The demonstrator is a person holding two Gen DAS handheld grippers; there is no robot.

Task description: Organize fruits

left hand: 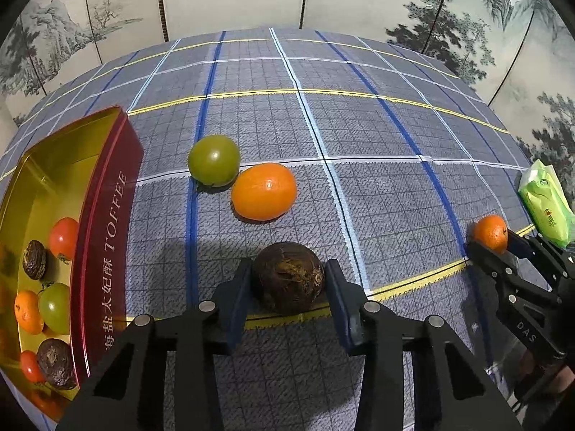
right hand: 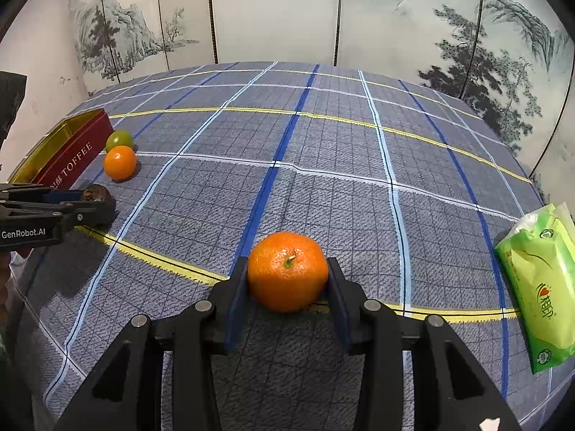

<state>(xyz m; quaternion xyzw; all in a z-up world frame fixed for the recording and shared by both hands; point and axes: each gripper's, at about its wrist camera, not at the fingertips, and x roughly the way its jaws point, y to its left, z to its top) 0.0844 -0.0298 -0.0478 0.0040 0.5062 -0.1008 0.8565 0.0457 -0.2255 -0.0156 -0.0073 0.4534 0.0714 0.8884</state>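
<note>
- Nearest: brown fruit (left hand: 287, 276), pinched between my left fingers (left hand: 240, 298), resting on the checked surface (left hand: 359, 125) beside the toffee tin (left hand: 104, 233).
- Tangerine (right hand: 287, 271), pinched by my right fingers (right hand: 237, 301), likewise bound for that tin, I judge.
- Green fruit (left hand: 214, 160) and orange (left hand: 264, 192) touch, awaiting collection.

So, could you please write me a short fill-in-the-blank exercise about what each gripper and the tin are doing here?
1. The left gripper is closed on a dark ____ fruit.
2. The right gripper grips an ____ fruit with a stem.
3. The word printed on the red tin is ____.
4. Beside the tin, a green fruit touches a larger ____ one.

Missing words: brown; orange; TOFFEE; orange
</note>
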